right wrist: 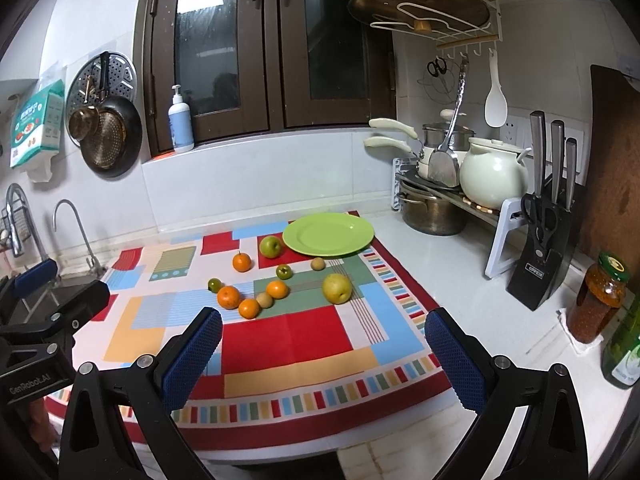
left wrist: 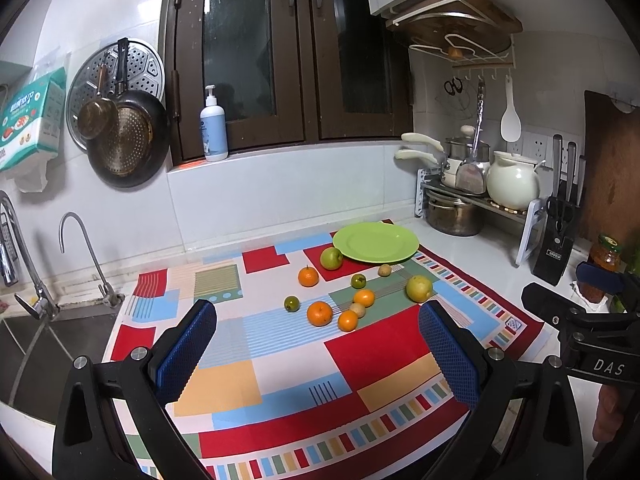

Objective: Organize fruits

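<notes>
A green plate (left wrist: 376, 243) (right wrist: 328, 234) lies empty at the far side of a colourful cloth (left wrist: 280, 360) (right wrist: 288, 336). Loose fruit lies in front of it: a green apple (left wrist: 331, 258) (right wrist: 270, 247), a yellow pear (left wrist: 419, 288) (right wrist: 337, 288), several oranges (left wrist: 319, 313) (right wrist: 229, 297), small green citrus (left wrist: 291, 303) (right wrist: 284, 271) and small brown fruits (left wrist: 384, 270) (right wrist: 317, 263). My left gripper (left wrist: 318, 354) is open and empty, above the cloth's near part. My right gripper (right wrist: 324, 354) is open and empty, near the cloth's front edge.
A sink with taps (left wrist: 80, 256) lies to the left. A rack with pots (right wrist: 448, 200), a white pot (right wrist: 494, 176), a knife block (right wrist: 540, 248), a sauce jar (right wrist: 598, 298) and a green bottle (right wrist: 626, 344) stand on the right counter. Pans (left wrist: 124, 136) hang on the wall.
</notes>
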